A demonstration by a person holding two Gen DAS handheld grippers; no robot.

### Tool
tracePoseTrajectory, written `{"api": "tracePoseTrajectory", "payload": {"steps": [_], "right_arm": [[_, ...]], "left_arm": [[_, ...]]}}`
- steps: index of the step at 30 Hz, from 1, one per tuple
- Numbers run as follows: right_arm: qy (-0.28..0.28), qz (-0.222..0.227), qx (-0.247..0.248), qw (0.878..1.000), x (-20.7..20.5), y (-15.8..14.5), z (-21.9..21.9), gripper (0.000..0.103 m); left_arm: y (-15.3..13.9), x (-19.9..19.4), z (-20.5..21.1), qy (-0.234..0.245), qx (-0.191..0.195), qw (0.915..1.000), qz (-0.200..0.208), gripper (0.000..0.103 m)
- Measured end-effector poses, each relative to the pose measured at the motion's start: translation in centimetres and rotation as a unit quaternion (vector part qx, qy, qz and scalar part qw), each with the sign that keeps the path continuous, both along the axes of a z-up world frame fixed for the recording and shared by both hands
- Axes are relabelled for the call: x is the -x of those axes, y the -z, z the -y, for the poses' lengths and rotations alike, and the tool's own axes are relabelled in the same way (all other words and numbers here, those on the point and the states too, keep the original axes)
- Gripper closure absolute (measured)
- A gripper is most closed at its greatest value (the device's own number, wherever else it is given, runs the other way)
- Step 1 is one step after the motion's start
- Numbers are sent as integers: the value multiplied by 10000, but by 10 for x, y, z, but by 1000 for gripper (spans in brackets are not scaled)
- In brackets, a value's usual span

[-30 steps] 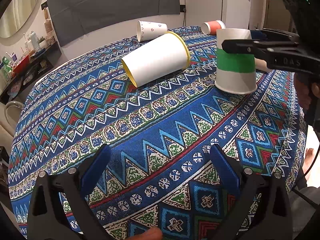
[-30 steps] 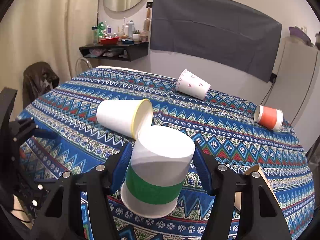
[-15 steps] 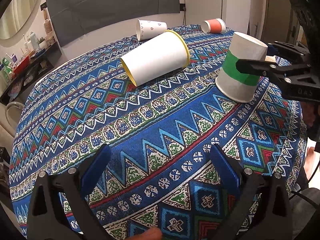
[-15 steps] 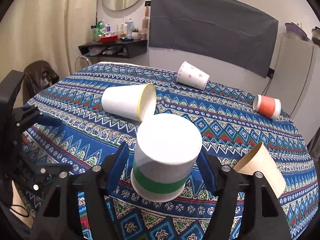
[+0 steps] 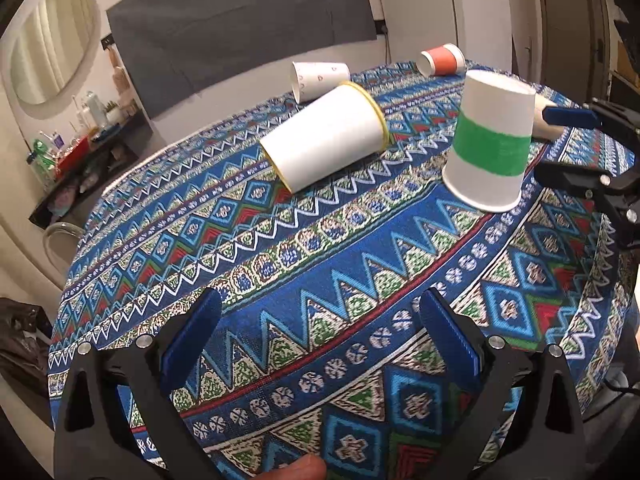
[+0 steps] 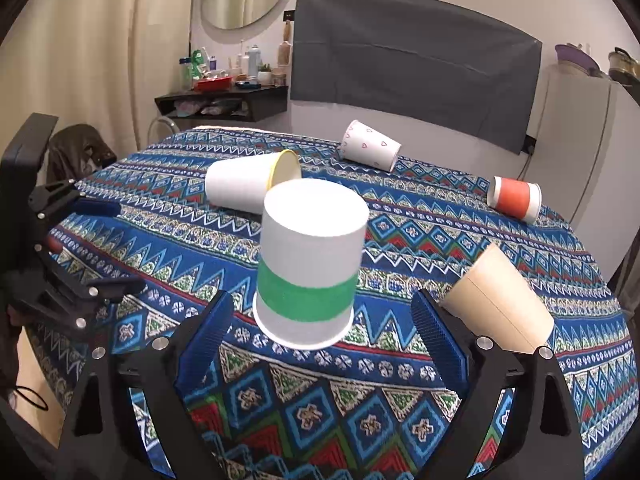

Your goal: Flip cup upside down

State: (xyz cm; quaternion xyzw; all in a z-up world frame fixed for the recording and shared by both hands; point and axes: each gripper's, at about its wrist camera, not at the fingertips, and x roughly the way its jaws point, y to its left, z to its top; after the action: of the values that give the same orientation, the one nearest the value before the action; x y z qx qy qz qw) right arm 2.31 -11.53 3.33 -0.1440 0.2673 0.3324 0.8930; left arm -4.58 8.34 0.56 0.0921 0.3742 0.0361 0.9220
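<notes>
A white paper cup with a green band (image 6: 308, 264) stands upside down on the patterned tablecloth, rim on the cloth; it also shows in the left wrist view (image 5: 490, 140). My right gripper (image 6: 322, 320) is open, its blue pads on either side of the cup and just short of it, not touching. In the left wrist view the right gripper (image 5: 580, 148) sits right of the cup. My left gripper (image 5: 320, 324) is open and empty over the table's near edge.
A white cup with a yellow rim (image 6: 252, 184) lies on its side behind the green cup. A heart-print cup (image 6: 370, 146), an orange cup (image 6: 516, 198) and a tan cup (image 6: 500, 300) also lie on their sides. The tablecloth (image 6: 400, 400) covers a round table.
The right gripper has opened and drawn back from the green-banded cup, which went from tilted in the jaws to standing upside down on the cloth. The left gripper barely moved.
</notes>
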Motion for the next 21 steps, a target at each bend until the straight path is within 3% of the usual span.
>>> {"api": "tracePoseTrajectory", "payload": {"steps": [3,14,21], "right_arm": [[-33,-66,-88,9999,-1,2,8,15],[-50,-215,-385,9990,-15,8,43,12],[-12,-166,-618,9980,-19,8,52,10]], "left_arm": [[-5,3,10,-65,242,9997,67,6],[-11,-13,46,-426,541,9972,275,6],[-9,-19,55,-741,429,9956,390,6]]}}
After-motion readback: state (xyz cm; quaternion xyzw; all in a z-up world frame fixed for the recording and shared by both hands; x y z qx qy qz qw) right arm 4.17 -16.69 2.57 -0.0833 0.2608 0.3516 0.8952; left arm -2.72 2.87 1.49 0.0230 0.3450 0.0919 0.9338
